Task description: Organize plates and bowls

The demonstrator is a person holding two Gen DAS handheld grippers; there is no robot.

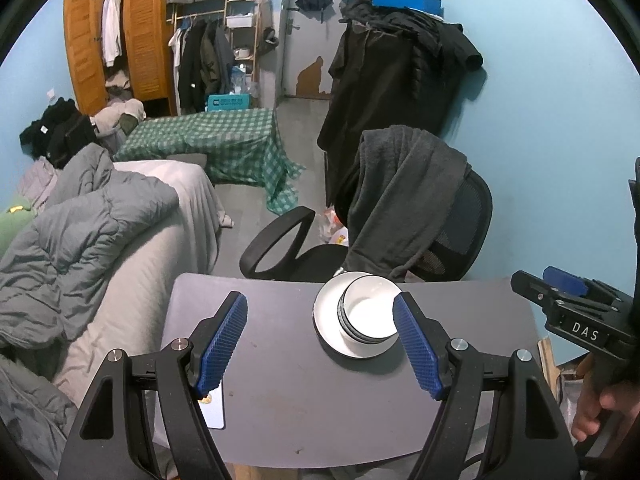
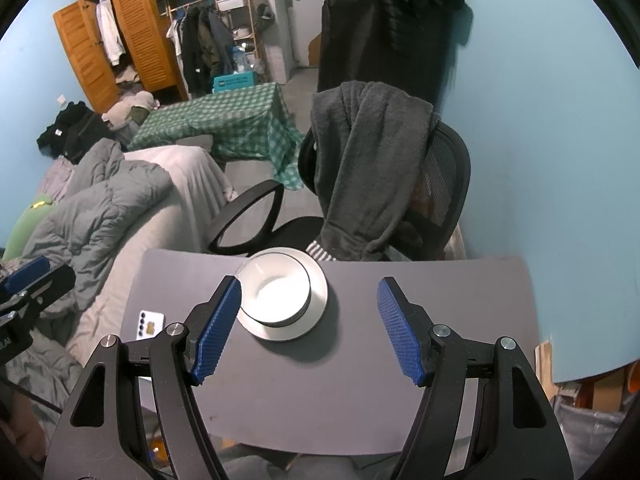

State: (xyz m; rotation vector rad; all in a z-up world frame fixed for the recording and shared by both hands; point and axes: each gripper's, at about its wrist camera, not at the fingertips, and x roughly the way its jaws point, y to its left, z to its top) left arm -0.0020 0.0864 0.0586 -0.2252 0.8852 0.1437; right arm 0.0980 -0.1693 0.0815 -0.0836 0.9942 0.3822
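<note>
A white bowl (image 1: pixel 370 314) with a dark rim sits stacked on a white plate (image 1: pixel 326 320) at the far side of the grey table (image 1: pixel 280 380). The bowl (image 2: pixel 278 294) and plate (image 2: pixel 318 300) also show in the right wrist view. My left gripper (image 1: pixel 320 344) is open and empty above the table, its right finger just in front of the bowl. My right gripper (image 2: pixel 310 328) is open and empty, with the plate just ahead of its left finger. The right gripper's body also shows at the right edge of the left wrist view (image 1: pixel 576 312).
A white phone (image 2: pixel 149 326) lies at the table's left edge; it also shows in the left wrist view (image 1: pixel 214 410). A black office chair (image 2: pixel 400 184) draped with a grey garment stands behind the table. A bed with a grey duvet (image 1: pixel 80 232) lies to the left.
</note>
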